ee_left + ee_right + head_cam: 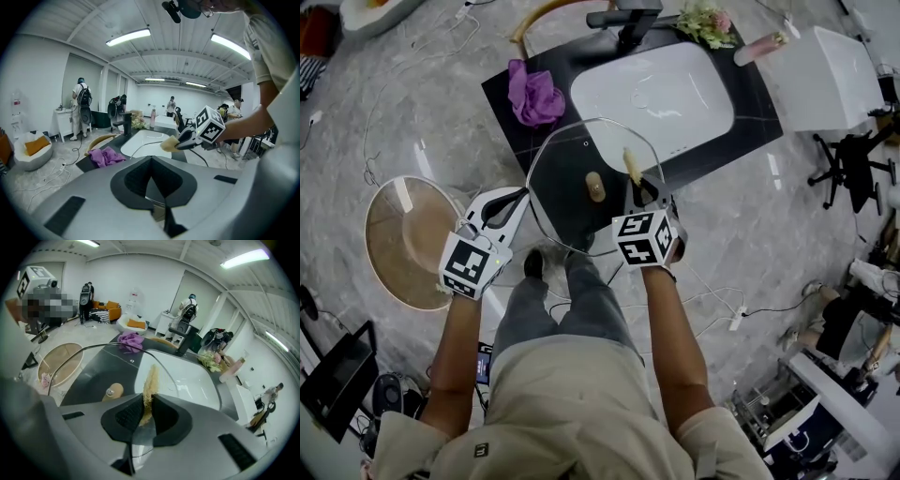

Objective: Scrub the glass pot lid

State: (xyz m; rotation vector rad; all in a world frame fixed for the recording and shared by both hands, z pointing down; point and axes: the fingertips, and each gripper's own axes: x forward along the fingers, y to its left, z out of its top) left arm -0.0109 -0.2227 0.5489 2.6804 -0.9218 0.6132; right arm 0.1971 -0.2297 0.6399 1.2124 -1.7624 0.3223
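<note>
The glass pot lid (581,150), clear with a metal rim and a wooden knob (595,186), is held up over the black counter's near edge. My left gripper (518,199) is shut on the lid's left rim; in the left gripper view the lid (140,147) shows edge-on, running away from the jaws of my left gripper (151,185). My right gripper (643,194) is shut on a yellow sponge (631,167) that lies against the glass to the right of the knob. In the right gripper view the sponge (150,380) stands up from my right gripper (144,411), with the knob (114,391) to its left.
A white basin (654,94) sits in the black counter (502,94), with a dark faucet (628,19) behind it and a purple cloth (534,94) to its left. A round low table (403,239) stands at the left. A white cabinet (825,75) and cables lie at the right.
</note>
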